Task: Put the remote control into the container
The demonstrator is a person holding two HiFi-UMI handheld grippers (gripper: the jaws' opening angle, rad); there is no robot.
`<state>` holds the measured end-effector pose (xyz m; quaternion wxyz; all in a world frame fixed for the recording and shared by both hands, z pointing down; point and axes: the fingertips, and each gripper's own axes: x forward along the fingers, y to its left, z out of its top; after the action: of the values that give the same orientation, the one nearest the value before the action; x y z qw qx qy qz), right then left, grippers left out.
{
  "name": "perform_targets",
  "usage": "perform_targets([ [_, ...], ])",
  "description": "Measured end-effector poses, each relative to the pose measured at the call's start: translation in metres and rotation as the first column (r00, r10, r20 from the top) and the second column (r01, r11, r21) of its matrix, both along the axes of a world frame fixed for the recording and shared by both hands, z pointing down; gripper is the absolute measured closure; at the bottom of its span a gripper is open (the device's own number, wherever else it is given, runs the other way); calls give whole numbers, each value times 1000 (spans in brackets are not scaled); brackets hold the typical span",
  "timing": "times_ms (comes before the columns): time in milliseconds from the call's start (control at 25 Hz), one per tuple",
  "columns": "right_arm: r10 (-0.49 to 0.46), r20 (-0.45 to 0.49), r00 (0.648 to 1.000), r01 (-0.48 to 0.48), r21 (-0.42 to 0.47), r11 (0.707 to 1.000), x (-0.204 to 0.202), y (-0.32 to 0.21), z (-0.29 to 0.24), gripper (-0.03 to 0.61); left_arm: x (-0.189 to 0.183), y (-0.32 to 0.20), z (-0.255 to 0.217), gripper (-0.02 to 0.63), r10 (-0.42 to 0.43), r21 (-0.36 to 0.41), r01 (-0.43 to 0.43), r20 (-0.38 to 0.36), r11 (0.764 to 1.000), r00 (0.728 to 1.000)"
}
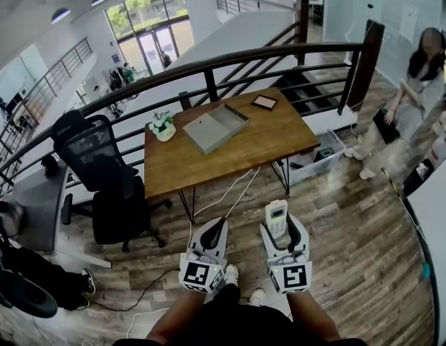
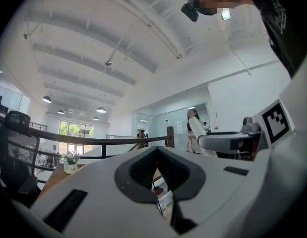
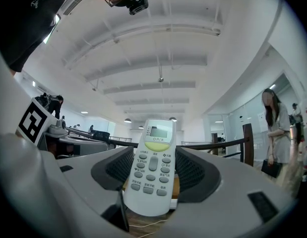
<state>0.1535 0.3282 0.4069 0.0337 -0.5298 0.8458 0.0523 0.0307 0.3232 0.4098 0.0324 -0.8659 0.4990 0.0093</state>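
A white remote control (image 1: pixel 277 217) with grey buttons and a small screen stands upright between the jaws of my right gripper (image 1: pixel 279 229), which is shut on it. In the right gripper view the remote control (image 3: pixel 154 165) fills the centre, held at its lower half by my right gripper (image 3: pixel 152 175). My left gripper (image 1: pixel 215 233) is beside it on the left, shut and holding nothing; in the left gripper view my left gripper (image 2: pixel 157 168) shows its jaws together. The grey open container (image 1: pixel 215 127) lies on the wooden table (image 1: pixel 280 132), well ahead of both grippers.
A small potted white flower (image 1: pixel 163 126) and a dark framed tablet (image 1: pixel 264 102) sit on the table. A black office chair (image 1: pixel 104 179) stands to the table's left. A railing (image 1: pixel 208 67) runs behind the table. A person (image 1: pixel 410 99) stands at the right. Cables (image 1: pixel 230 193) trail on the floor.
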Motion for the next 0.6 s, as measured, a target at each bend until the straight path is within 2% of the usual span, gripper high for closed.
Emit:
perform_targets([
  [200,8,0,1000,-8,6,1000,-10,-30,-5,305,-8,-29,0,607,39,17,-39,-17,999,999],
  [600,12,17,1000,-12,-10,1000,-48,-102,-9,305,-47,-100,4,607,47,8,-46,-24,999,999],
])
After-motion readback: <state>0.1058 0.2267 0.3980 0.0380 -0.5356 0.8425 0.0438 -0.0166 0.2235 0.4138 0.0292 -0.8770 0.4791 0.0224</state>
